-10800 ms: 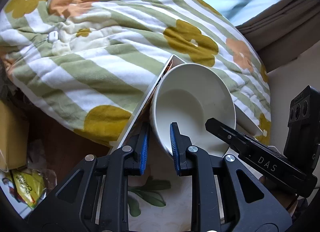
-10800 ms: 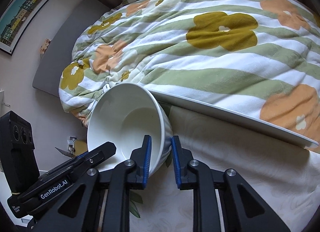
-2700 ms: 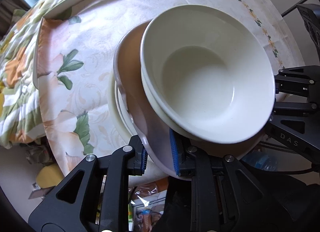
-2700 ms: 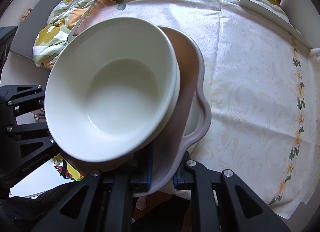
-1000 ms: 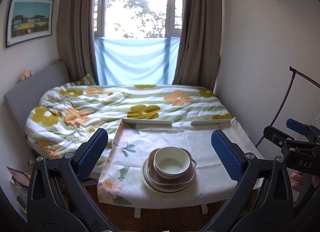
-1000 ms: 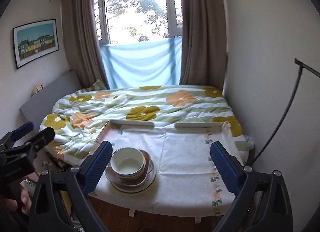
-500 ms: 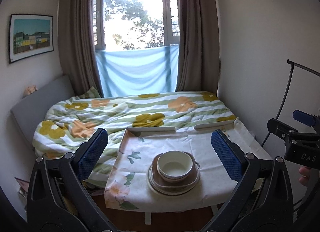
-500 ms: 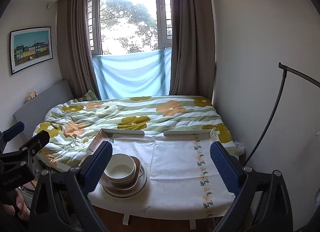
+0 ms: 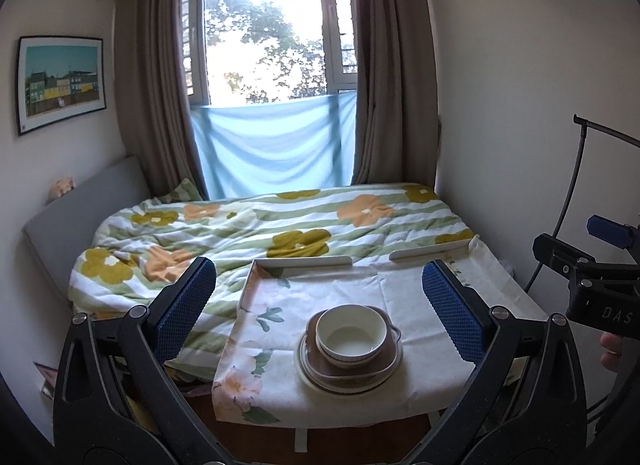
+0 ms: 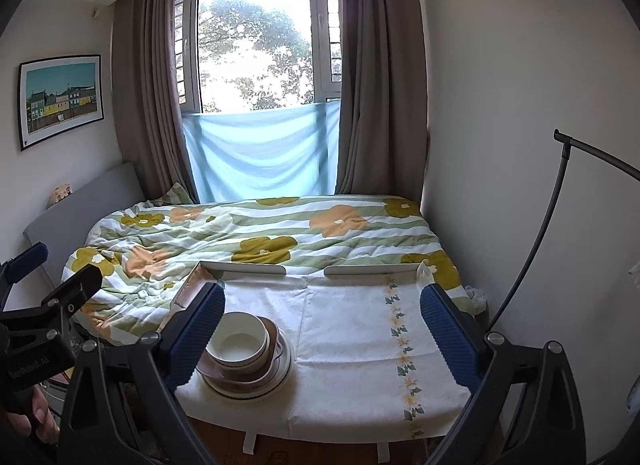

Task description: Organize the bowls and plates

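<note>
A white bowl sits nested on a brown handled plate, which rests on a cream plate. The stack stands near the front of a table covered by a floral cloth. My left gripper is open wide and empty, held well back from the table. In the right wrist view the same bowl, brown plate and cream plate sit at the front left of the cloth. My right gripper is also open wide, empty and far back.
Behind the table lies a bed with a flowered duvet, then a curtained window. White rails edge the table's far side. A black curved stand rises at the right wall. A hand holds the other gripper.
Both grippers, shut on the brown plate's rim 2.7 s ago, have let go, opened wide and pulled far back. Over the last second the views tilted up slightly; the stack stays put.
</note>
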The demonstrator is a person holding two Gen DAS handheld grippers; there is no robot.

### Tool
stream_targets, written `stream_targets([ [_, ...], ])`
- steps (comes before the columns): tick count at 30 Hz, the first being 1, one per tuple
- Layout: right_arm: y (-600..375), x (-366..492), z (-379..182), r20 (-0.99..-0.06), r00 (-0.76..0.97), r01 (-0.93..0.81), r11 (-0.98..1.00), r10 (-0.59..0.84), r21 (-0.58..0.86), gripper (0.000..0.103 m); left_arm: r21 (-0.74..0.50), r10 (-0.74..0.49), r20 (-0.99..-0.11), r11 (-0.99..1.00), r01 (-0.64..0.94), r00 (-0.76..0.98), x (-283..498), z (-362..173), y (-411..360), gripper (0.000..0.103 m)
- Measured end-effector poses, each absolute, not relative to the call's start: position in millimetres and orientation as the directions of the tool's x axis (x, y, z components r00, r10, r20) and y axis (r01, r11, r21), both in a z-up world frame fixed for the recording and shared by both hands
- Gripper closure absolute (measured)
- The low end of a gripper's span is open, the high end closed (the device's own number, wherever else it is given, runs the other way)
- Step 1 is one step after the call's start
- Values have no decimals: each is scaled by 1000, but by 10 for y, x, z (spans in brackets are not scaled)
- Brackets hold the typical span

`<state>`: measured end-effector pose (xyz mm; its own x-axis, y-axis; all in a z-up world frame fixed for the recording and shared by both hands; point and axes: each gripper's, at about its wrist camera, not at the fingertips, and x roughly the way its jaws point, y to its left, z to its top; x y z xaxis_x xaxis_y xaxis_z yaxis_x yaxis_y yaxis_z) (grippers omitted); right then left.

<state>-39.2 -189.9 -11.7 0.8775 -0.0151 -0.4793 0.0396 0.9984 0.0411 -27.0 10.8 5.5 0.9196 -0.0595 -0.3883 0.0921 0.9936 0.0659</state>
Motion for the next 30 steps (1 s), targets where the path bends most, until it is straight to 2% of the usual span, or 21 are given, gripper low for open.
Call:
stream_targets([
  [30, -1932, -361, -108, -475, 880, 42, 998, -18, 41, 6, 78, -52, -382, 993, 88, 923, -228, 69, 170, 0],
])
